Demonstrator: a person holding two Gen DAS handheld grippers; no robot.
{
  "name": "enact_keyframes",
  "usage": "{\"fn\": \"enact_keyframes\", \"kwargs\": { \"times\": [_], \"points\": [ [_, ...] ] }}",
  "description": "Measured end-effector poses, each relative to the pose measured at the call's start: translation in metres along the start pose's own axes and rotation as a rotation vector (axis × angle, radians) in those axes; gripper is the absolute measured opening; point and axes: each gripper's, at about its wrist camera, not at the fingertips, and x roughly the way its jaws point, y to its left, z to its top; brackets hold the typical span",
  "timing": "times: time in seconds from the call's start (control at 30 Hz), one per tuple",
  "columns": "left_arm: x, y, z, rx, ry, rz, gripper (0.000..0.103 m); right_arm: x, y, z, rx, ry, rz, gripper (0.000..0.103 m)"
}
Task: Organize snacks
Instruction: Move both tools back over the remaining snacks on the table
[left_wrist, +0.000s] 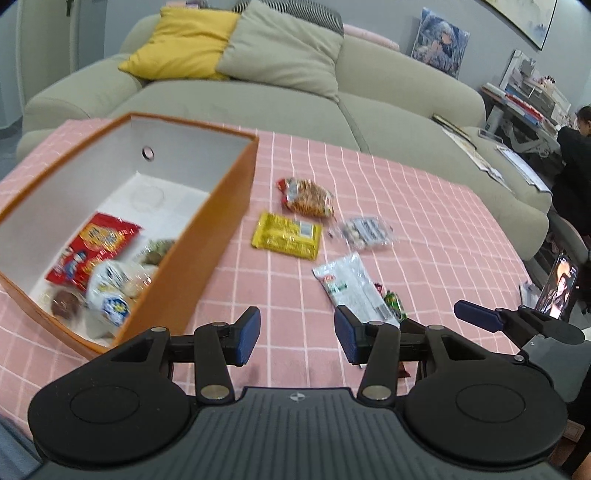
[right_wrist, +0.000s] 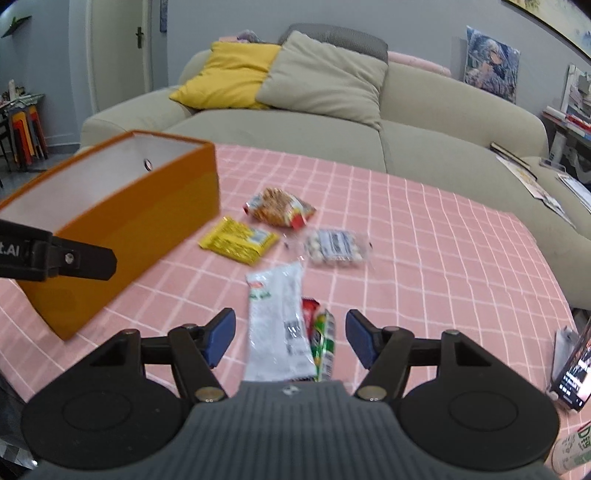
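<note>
Several packets already lay in the orange box; five remained on the pink cloth. The left gripper and the right gripper both stood apart, empty.

The left wrist view looks forward and down along its own fingers from close above the pink checked tablecloth. The orange box fills the left of the frame, near enough to see inside. The sofa spans the top.

The right wrist view looks the same way from further right, its fingers at the bottom of the frame. The box sits at its left, seen from outside.

Both views share the cloth, the box, the loose snack packets, the sofa and its yellow cushion. Each view catches the other gripper at a frame edge.
</note>
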Motion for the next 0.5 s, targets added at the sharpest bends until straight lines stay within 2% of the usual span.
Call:
{"fn": "enact_keyframes", "kwargs": {
  "times": [0.23,0.33,0.5],
  "points": [
    [0.026,-0.006,-0.002,-0.014,0.062,-0.032,0.055,0.024,-0.014,-0.010,-0.007,0.067,-0.013,0.046],
    [0.037,-0.013,-0.001,-0.010,0.083,-0.040,0.055,0.032,-0.020,-0.013,-0.009,0.080,-0.028,0.045],
    [0.057,-0.029,0.001,0.000,0.106,-0.057,0.063,0.042,-0.033,-0.016,0.008,0.108,-0.053,0.039]
  ]
}}
